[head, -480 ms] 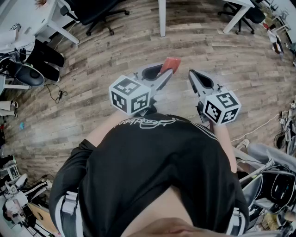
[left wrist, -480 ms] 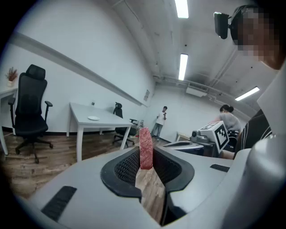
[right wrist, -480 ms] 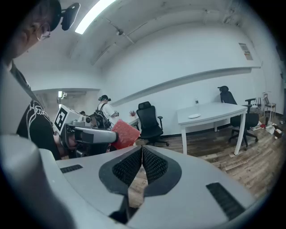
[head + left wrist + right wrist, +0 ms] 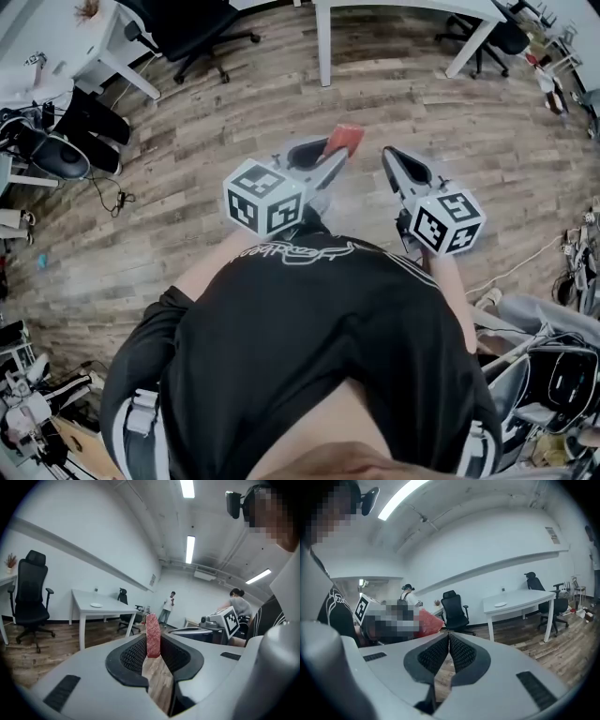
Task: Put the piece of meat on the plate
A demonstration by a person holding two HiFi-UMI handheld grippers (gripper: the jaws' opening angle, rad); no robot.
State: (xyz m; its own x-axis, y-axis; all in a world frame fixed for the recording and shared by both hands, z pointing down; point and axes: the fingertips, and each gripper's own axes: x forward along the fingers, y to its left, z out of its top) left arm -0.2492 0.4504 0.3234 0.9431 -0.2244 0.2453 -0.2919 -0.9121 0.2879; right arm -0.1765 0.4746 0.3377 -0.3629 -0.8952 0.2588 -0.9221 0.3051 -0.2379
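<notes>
Mid-office, on a plank floor [image 4: 187, 216], a person [image 4: 309, 337] w/ hand-held tongs stands short of a white counter [image 4: 117, 607]. Pic shows the left tongs [image 4: 152, 644] pinching the piece of meat [image 4: 153, 632], a red marbled slab held upright on edge btwn the ribbed pads [image 4: 133, 656], top poking past the tips. By contrast the right tongs [image 4: 448, 644] are pressed together w/ nothing btwn them, riding just beside the left pair, at its 3 o'clock in the head view. Across the room the plate [image 4: 96, 605], small and white, sits on the counter top, at approx. 10 o'clock from the meat in the left gripper view and approx. 2 o'clock from the tips in the right gripper view. One black office chair [image 4: 30, 597] stands at 9 o'clock of the counter. Progress, by the look of it: pickup done, meat airborne, well apart from the plate. Left to do: close the gap to the counter, lower the meat onto the plate, spread the left tongs. Two bystanders [image 4: 169, 604] in the bkgd take no part.
</notes>
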